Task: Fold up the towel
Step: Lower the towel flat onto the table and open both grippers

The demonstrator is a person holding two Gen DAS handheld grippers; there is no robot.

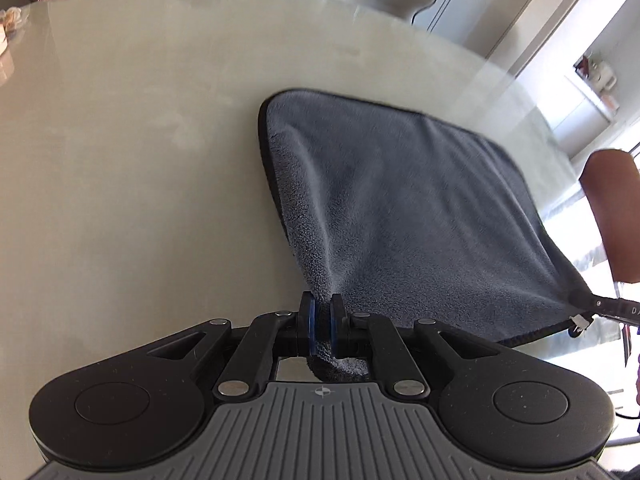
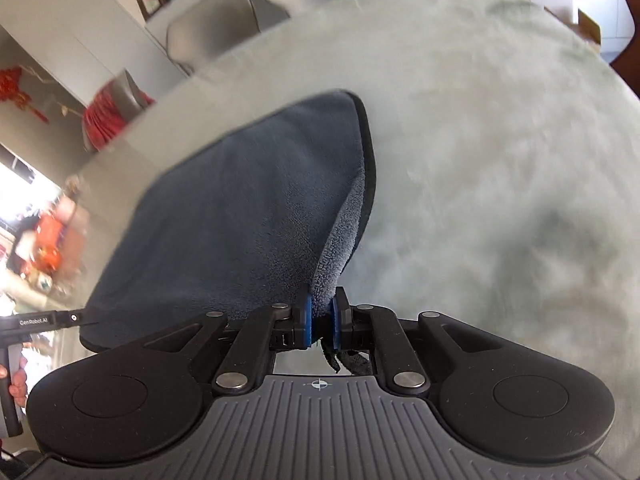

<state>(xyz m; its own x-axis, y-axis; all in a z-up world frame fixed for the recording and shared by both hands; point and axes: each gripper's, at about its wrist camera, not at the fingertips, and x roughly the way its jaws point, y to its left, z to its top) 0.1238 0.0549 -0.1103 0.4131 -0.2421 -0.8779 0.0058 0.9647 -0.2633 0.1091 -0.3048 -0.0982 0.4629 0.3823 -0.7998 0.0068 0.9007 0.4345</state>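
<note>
Left gripper (image 1: 321, 312) sits nearest, clamped on towel's (image 1: 400, 208) near left corner; right gripper (image 2: 323, 316) pinches near right corner. Towel w/ near edge lifted off pale surface (image 1: 120, 180), far edge resting on it. Judging by this: both corners grabbed, first fold just starting, not laid over yet; further folds left. No containers visible.

Both rigs look identical: the left gripper (image 1: 322, 312) and right gripper (image 2: 323, 312) are matte black linkage arms with silver round pivot screws, blue pads on the inner faces, two big round black discs, and a ribbed grey plate with a tiny crosshair mark. "GenRobot.AI" is printed in white at the right view's left edge, with bare fingers (image 2: 18, 380) showing below it.
</note>
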